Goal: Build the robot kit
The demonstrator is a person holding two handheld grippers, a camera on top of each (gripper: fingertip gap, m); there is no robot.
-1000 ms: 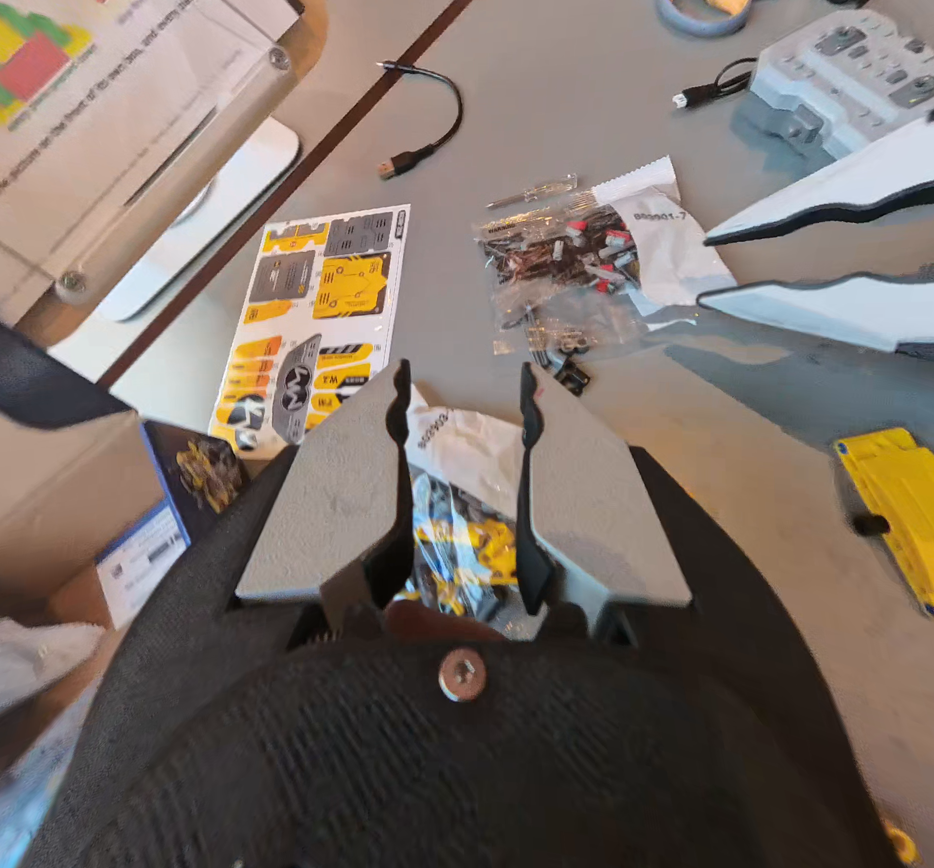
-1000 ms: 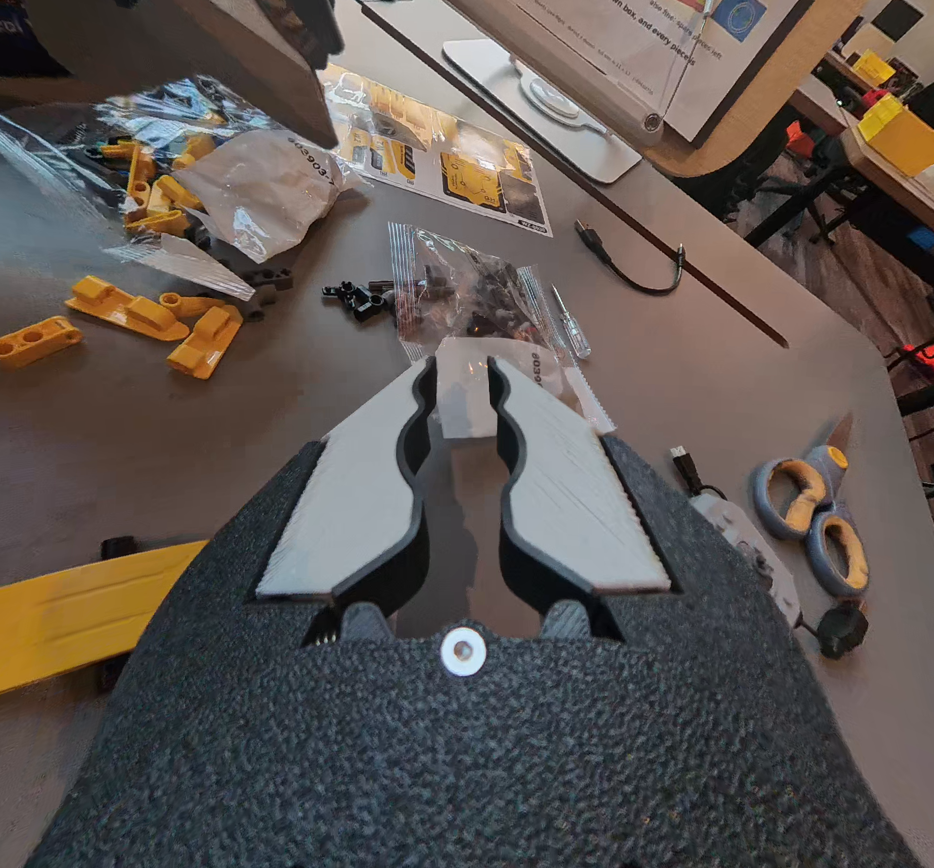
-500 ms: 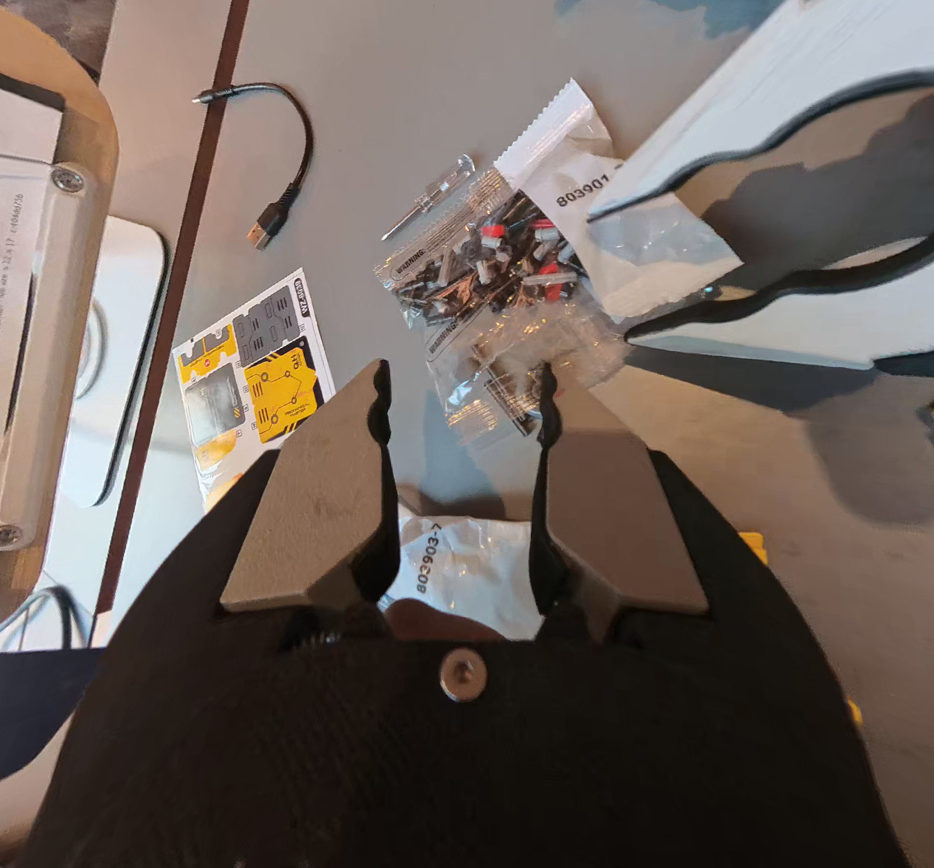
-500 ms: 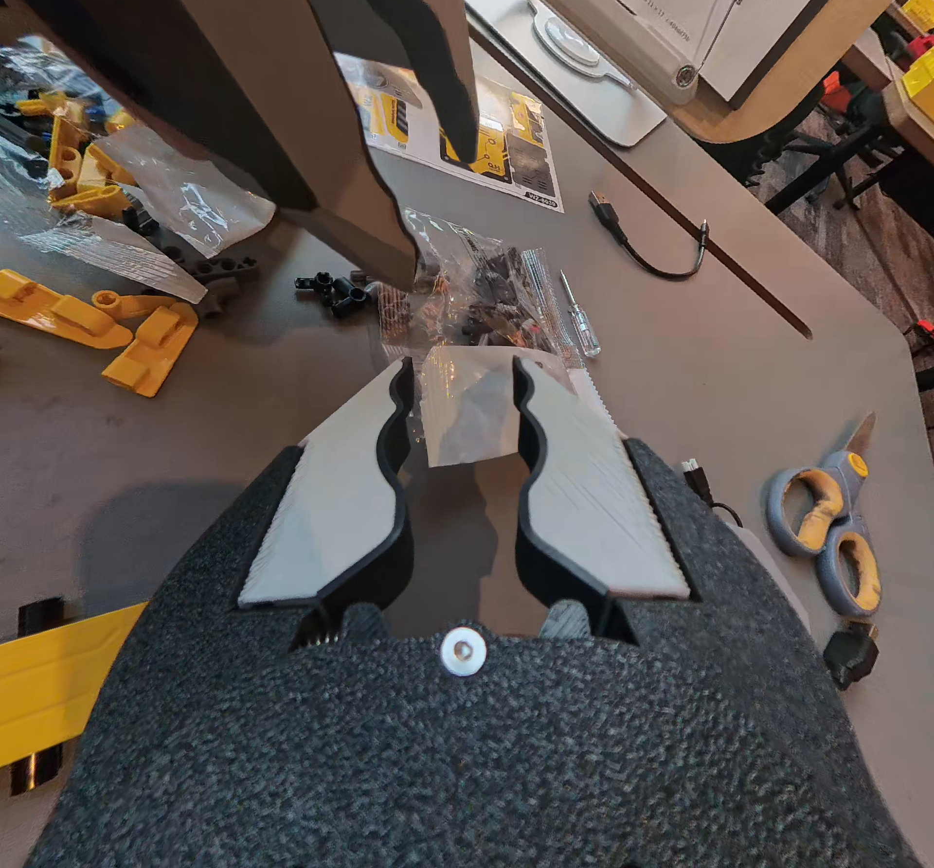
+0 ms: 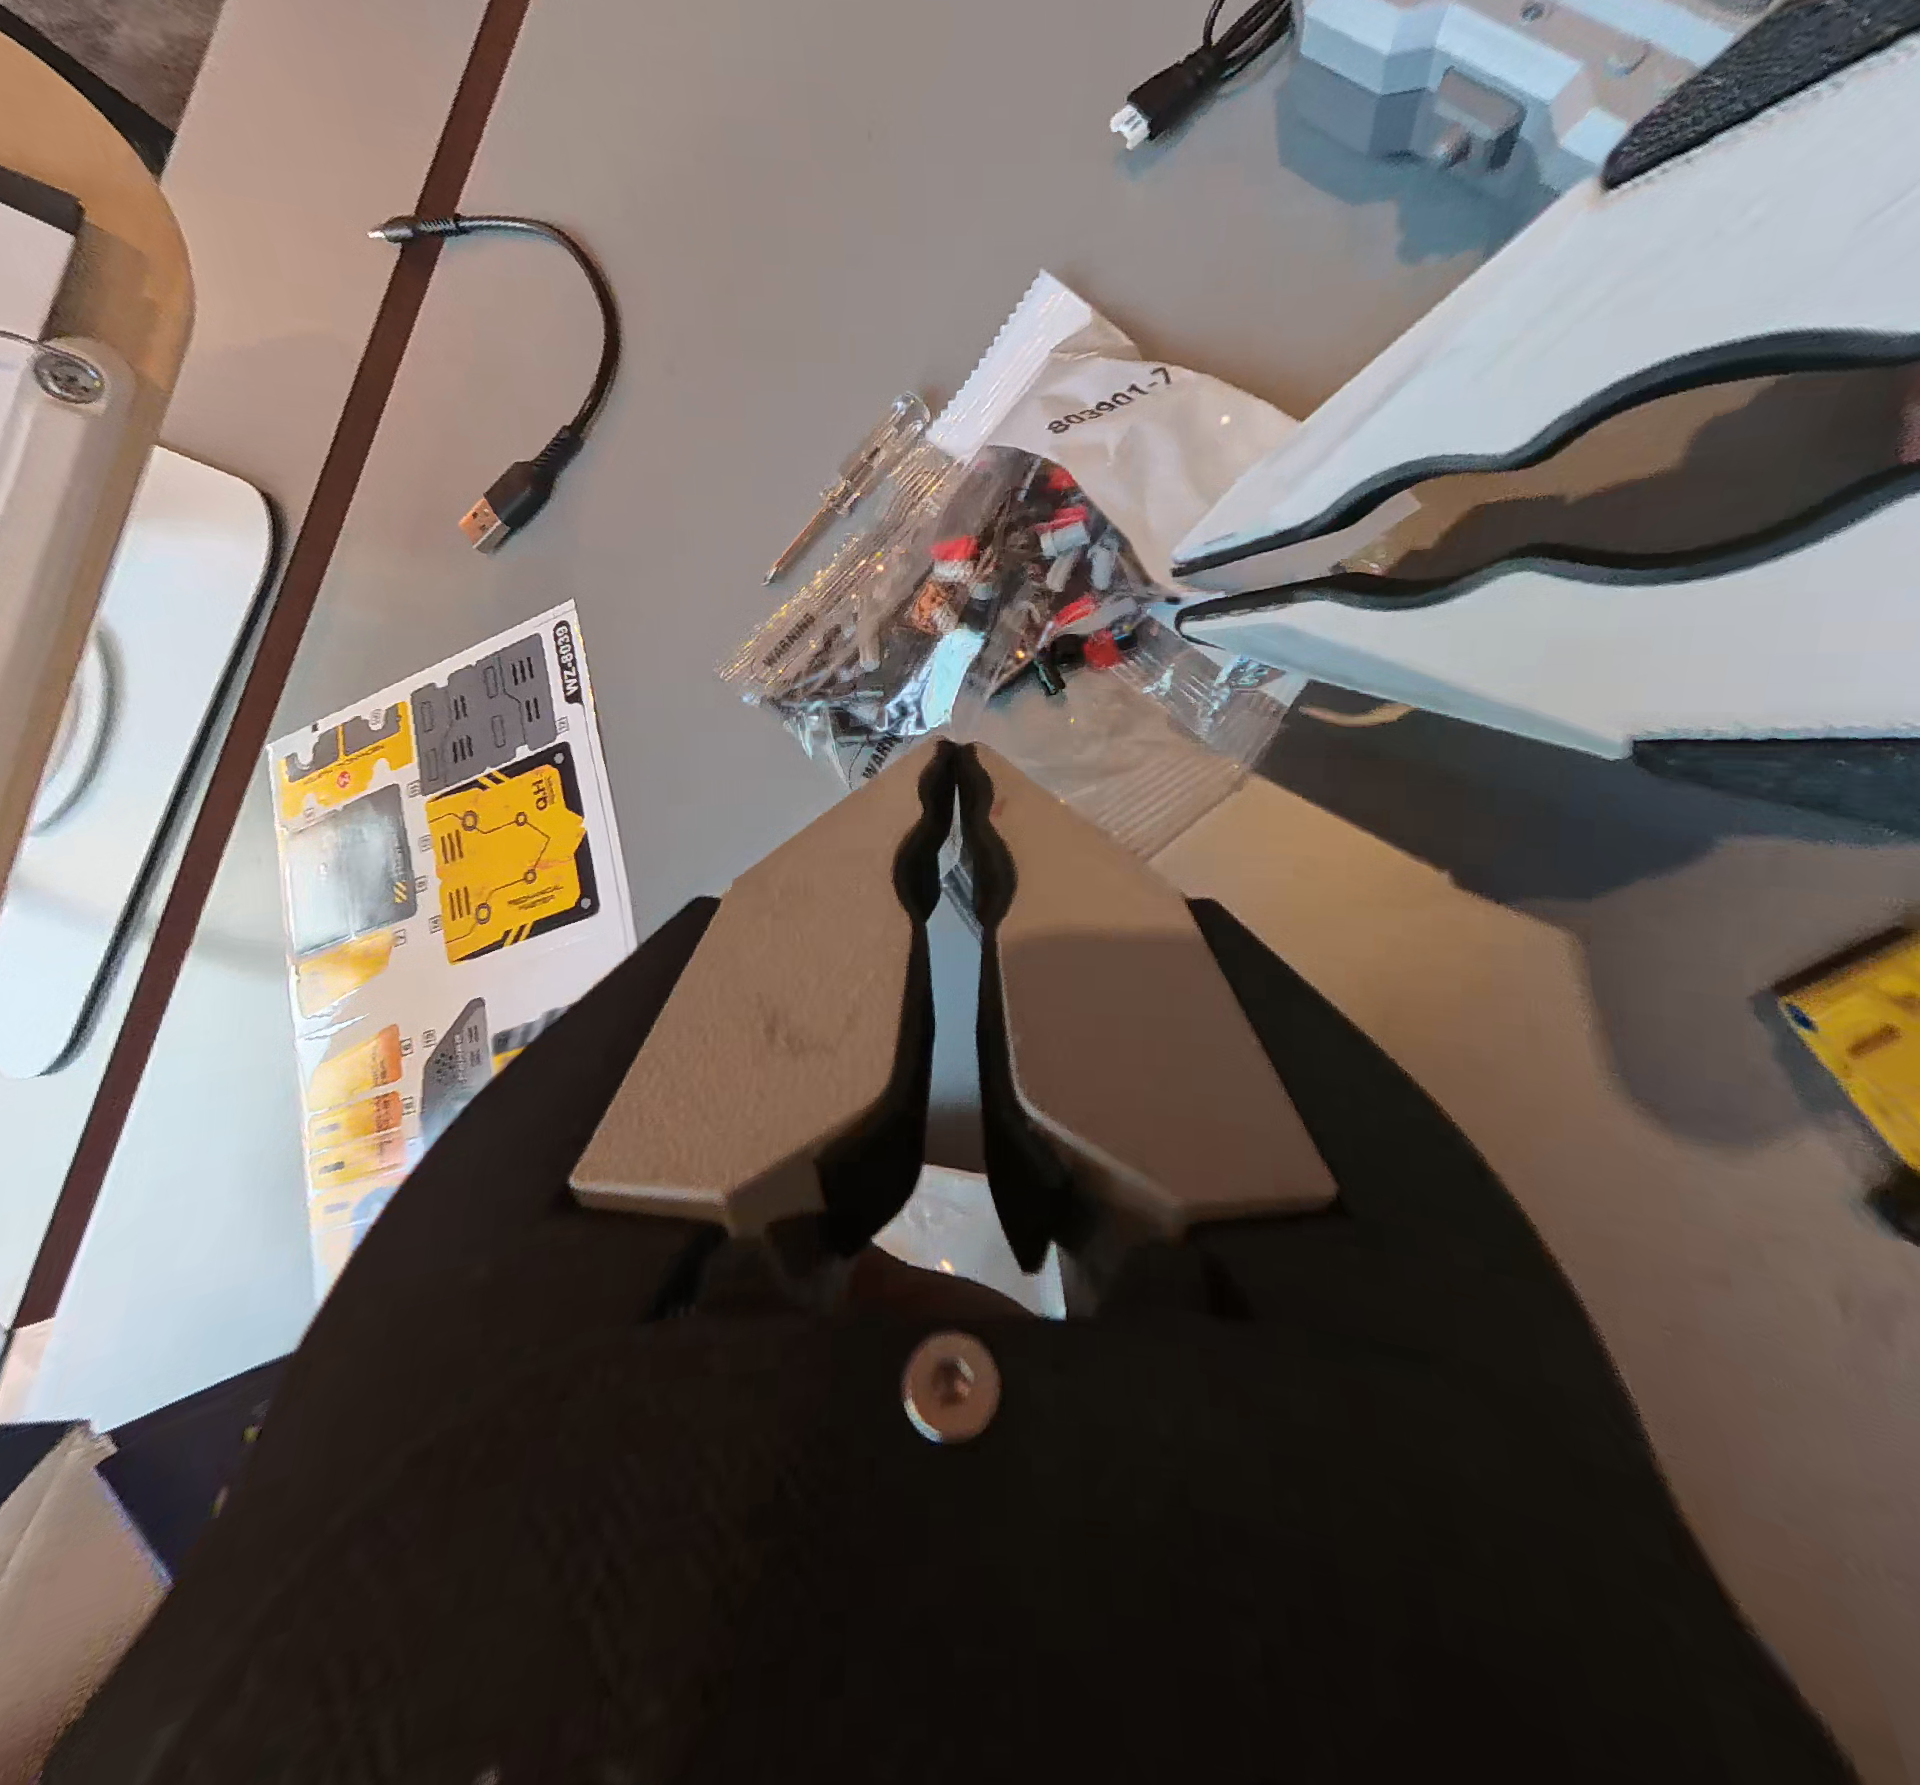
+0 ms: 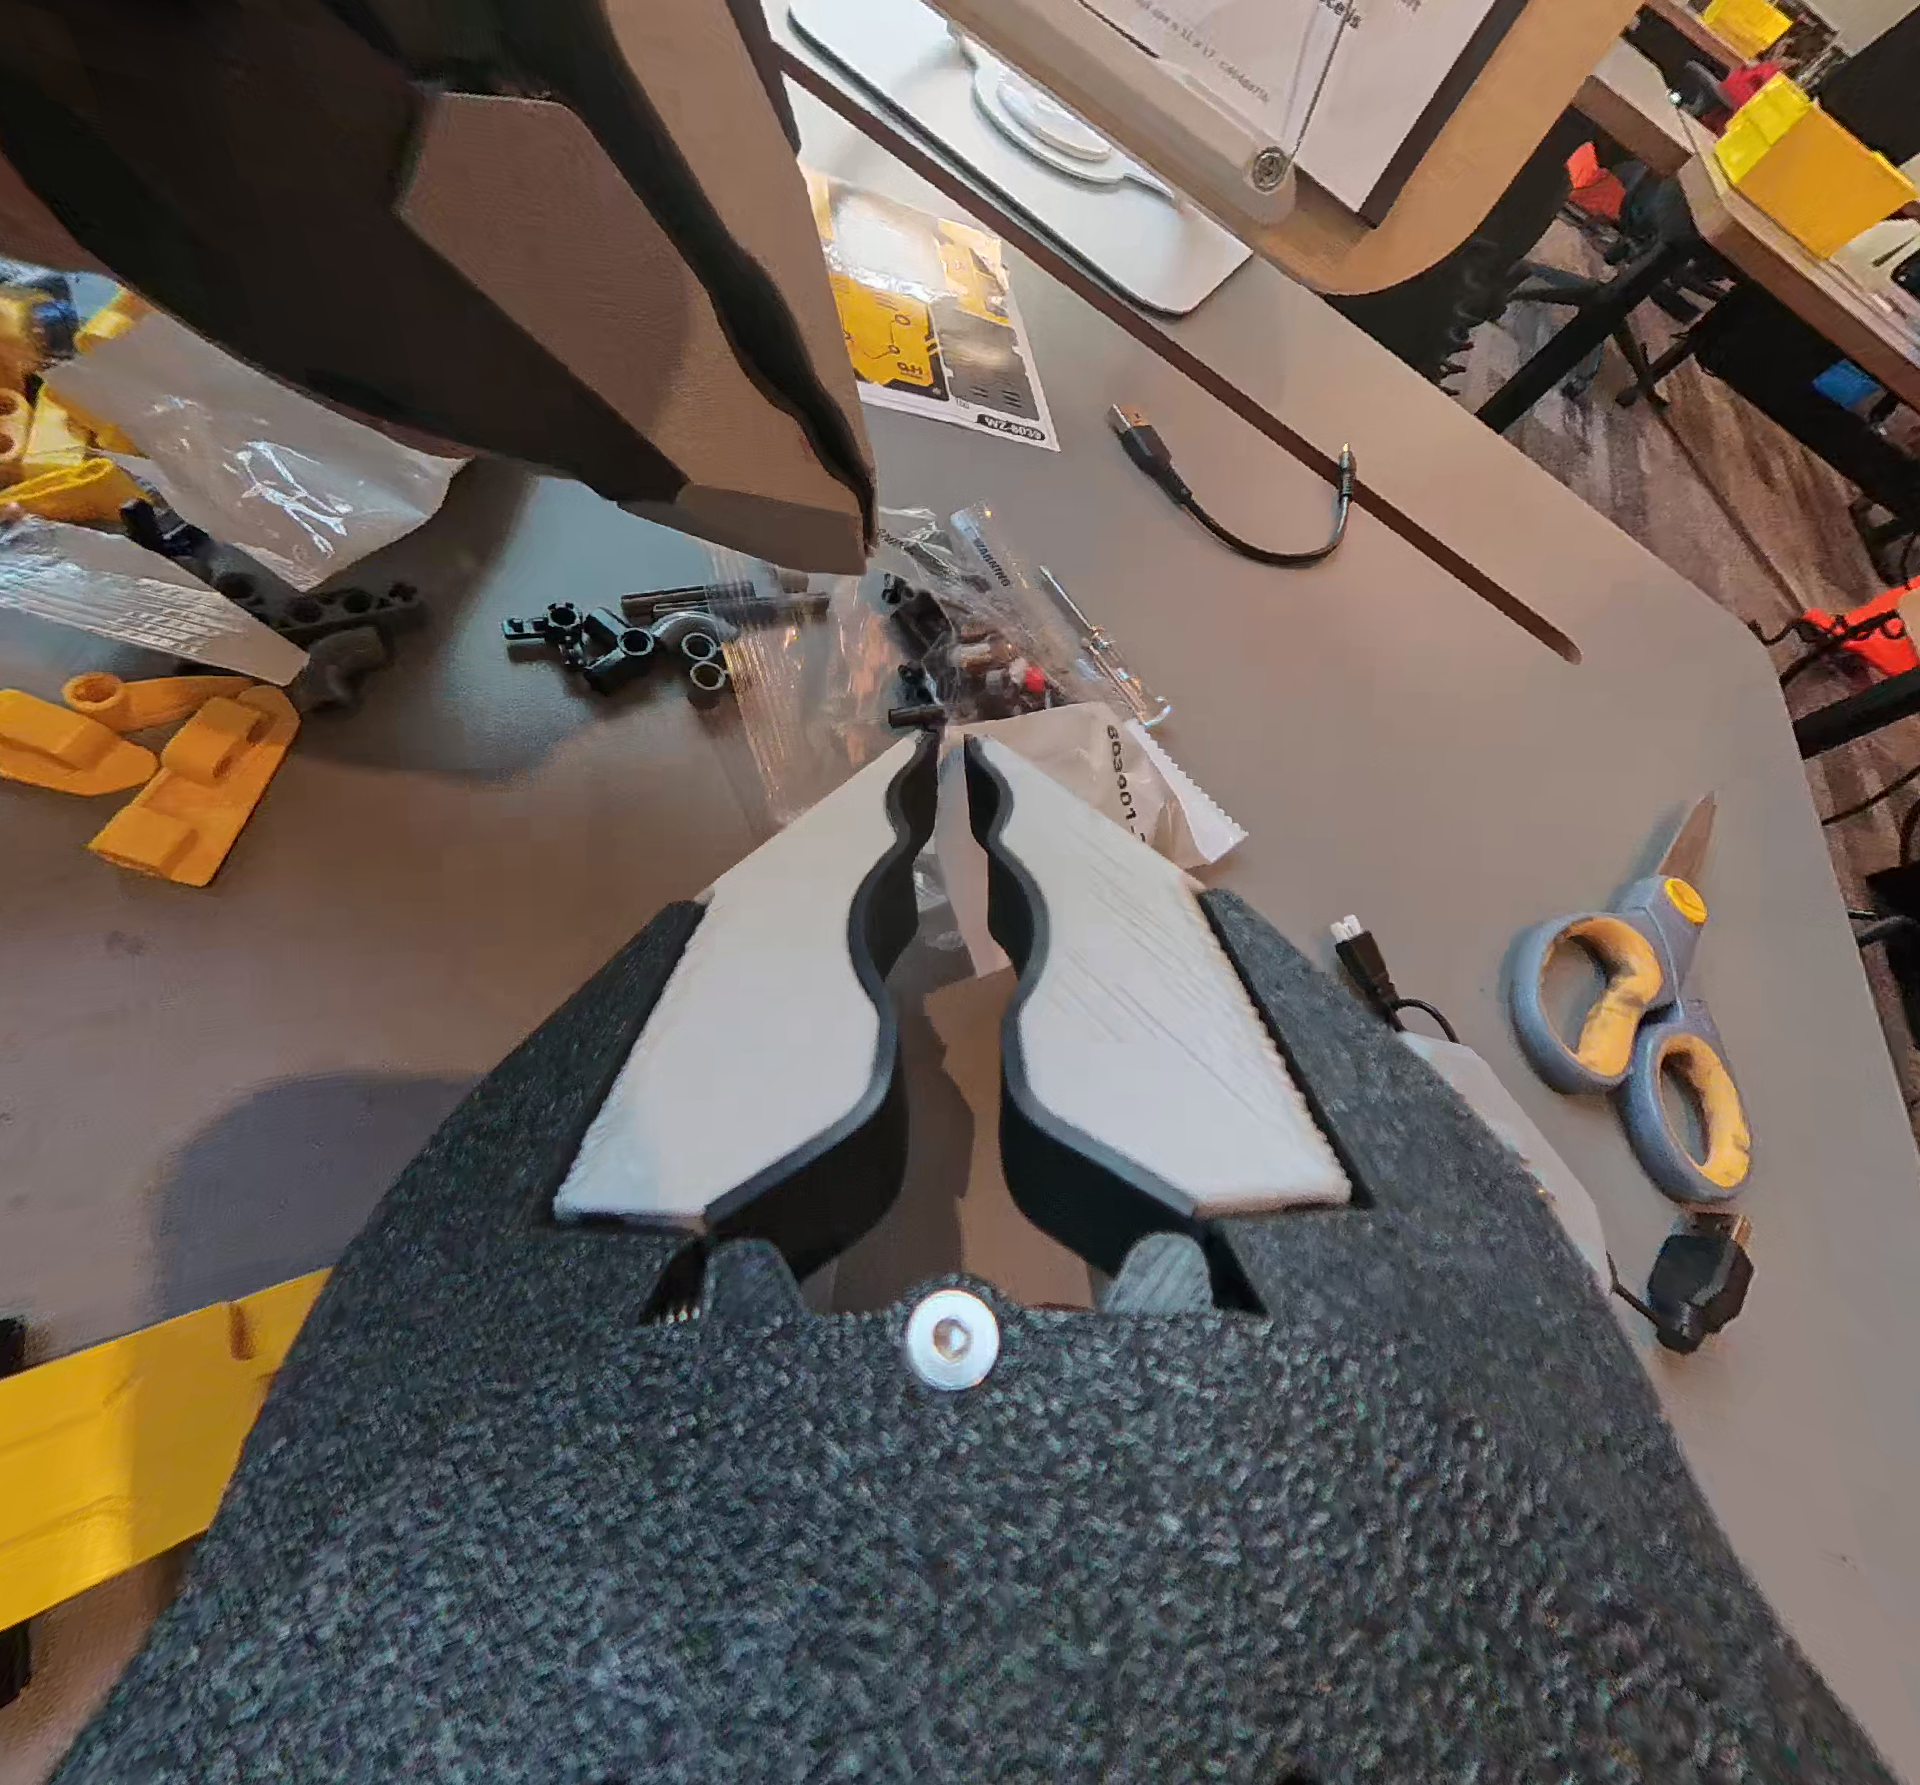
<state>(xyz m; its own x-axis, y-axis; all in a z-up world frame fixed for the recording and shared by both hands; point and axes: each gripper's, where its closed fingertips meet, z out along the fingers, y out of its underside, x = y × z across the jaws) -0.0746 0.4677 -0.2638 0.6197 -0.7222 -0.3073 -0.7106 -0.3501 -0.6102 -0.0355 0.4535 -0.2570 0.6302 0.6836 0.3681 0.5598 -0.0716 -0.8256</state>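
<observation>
left gripper (image 5: pixel 954 756) pinched tight on near edge of parts bag (image 5: pixel 997 592) | right gripper (image 6: pixel 943 748) almost closed on the bag's opposite edge, i read it as gripping | bag stretched between my two tips, long axis tip to tip | screwdriver (image 5: pixel 847 488) just beyond, scissors (image 6: pixel 1631 1039) off to the right

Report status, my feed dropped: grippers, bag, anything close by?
Left gripper shut on clear parts bag. Right gripper shut on same bag's opposite edge. Small screwdriver beside bag, loose black pieces nearby.
</observation>
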